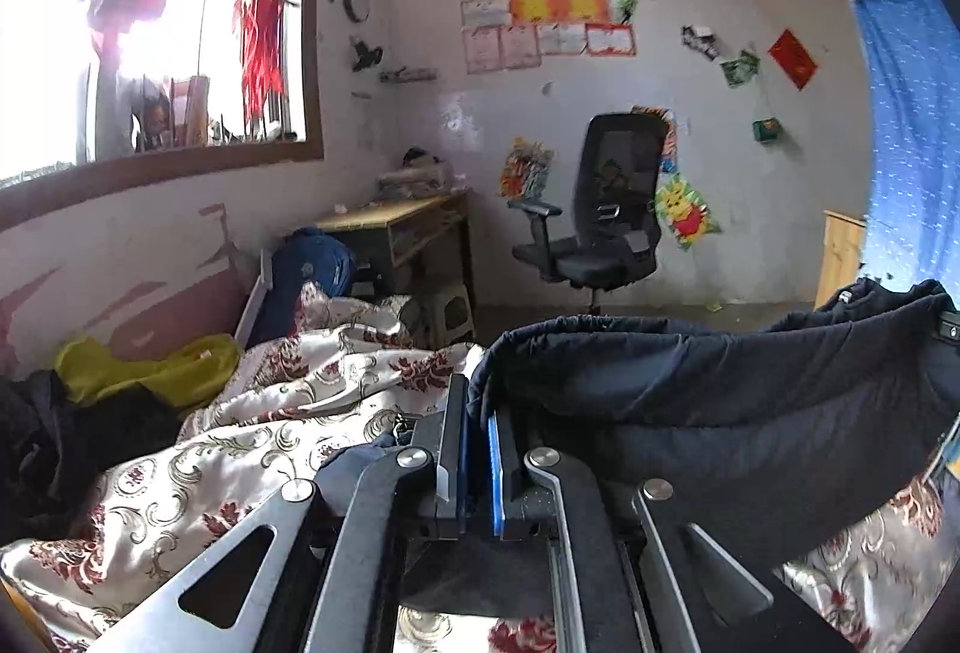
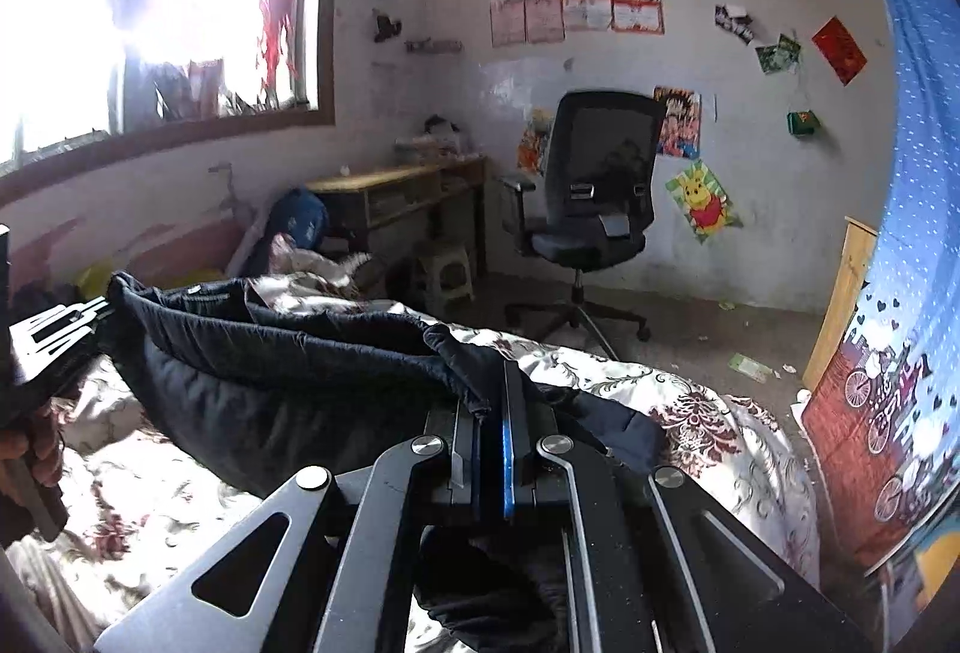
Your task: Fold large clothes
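Navy garment hides both hand-held grippers' fingertips.

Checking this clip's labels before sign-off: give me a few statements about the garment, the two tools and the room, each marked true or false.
1. Both tools are shut on the dark navy garment. True: the left tool and the right tool each pinch an edge of it.
2. The garment lies folded flat on the bed. False: it hangs stretched between the tools above the floral quilt.
3. A black office chair stands by the far wall. True.
4. The yellow-green cloth is held by the left tool. False: it lies apart on the bed near the wall.
5. The window is covered by the blue curtain. False: the blue curtain hangs on the opposite side.
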Demonstrator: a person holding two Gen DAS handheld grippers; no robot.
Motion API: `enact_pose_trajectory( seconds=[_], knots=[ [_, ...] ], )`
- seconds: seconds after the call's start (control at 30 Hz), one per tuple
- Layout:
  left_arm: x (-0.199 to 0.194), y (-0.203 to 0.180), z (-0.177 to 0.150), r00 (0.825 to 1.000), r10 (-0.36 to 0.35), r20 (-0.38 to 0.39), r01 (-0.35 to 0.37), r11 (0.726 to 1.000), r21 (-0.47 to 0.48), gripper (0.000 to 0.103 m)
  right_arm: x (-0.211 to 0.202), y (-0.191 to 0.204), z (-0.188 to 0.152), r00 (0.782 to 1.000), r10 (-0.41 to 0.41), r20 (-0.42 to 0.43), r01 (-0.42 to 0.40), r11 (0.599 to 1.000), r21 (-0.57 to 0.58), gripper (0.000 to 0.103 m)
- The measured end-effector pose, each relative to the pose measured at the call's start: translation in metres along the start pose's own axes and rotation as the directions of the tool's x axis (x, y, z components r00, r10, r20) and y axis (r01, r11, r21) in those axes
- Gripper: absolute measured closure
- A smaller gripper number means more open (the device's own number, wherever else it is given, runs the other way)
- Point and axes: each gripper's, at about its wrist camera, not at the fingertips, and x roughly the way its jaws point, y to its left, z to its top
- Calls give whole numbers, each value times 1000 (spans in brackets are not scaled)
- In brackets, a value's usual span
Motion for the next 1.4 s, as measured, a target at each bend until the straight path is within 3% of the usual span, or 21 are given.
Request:
enact_pose_trajectory(
  seconds=[0.43, 0.7, 0.93, 1.13, 1.3, 1.4],
  knots=[
    [136, -30, 33, 993, 84, -83, -79, 995, 61, 98, 138, -16, 42, 995, -54, -84, 50, 998, -50, 99],
    [219, -56, 36, 985, 120, -125, -106, 988, 108, 98, 232, -31, 32, 989, -75, -124, 77, 997, 7, 98],
    [291, -67, 23, 969, 145, -199, -119, 984, 136, 98, 303, -30, 14, 979, -106, -171, 104, 994, -17, 98],
    [342, -67, -3, 941, 116, -318, -88, 991, 100, 98, 351, -30, -6, 966, -105, -237, 107, 994, -6, 97],
    [358, -60, -14, 931, 48, -362, -37, 999, 37, 96, 364, -37, -16, 969, -69, -239, 79, 996, 31, 93],
    [358, -54, -16, 935, -9, -356, 3, 1000, -17, 91, 365, -37, -19, 972, -49, -229, 58, 998, 30, 88]
  ],
)
